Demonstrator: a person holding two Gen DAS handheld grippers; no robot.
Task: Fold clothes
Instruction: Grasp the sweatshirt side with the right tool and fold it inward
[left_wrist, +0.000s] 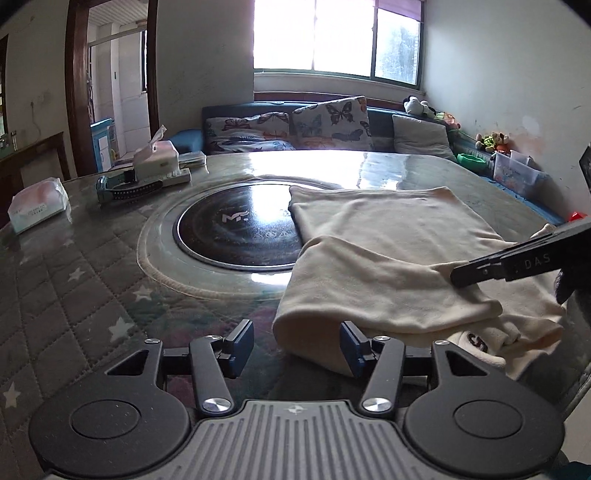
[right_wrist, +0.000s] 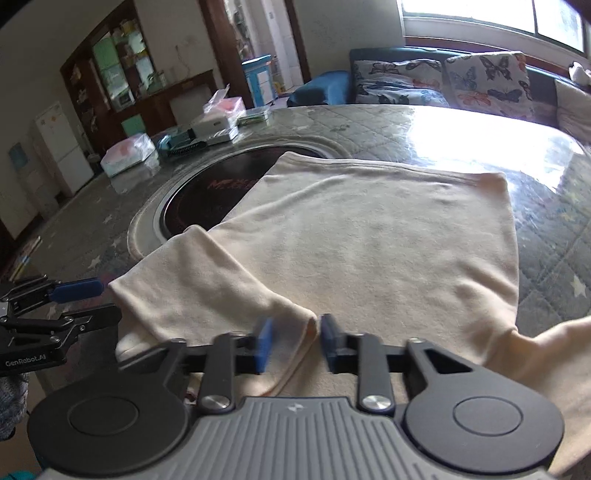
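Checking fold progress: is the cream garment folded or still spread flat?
Partly folded: one side of the cream garment is doubled over onto the body, which lies flat on the table.

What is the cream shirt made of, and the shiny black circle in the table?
The shirt looks like soft knitted cotton with a matt finish: it drapes, wrinkles and folds into rounded edges. The black circle looks like smooth glass or glazed ceramic, since it mirrors the window light and carries printed letters; which of the two cannot be told.
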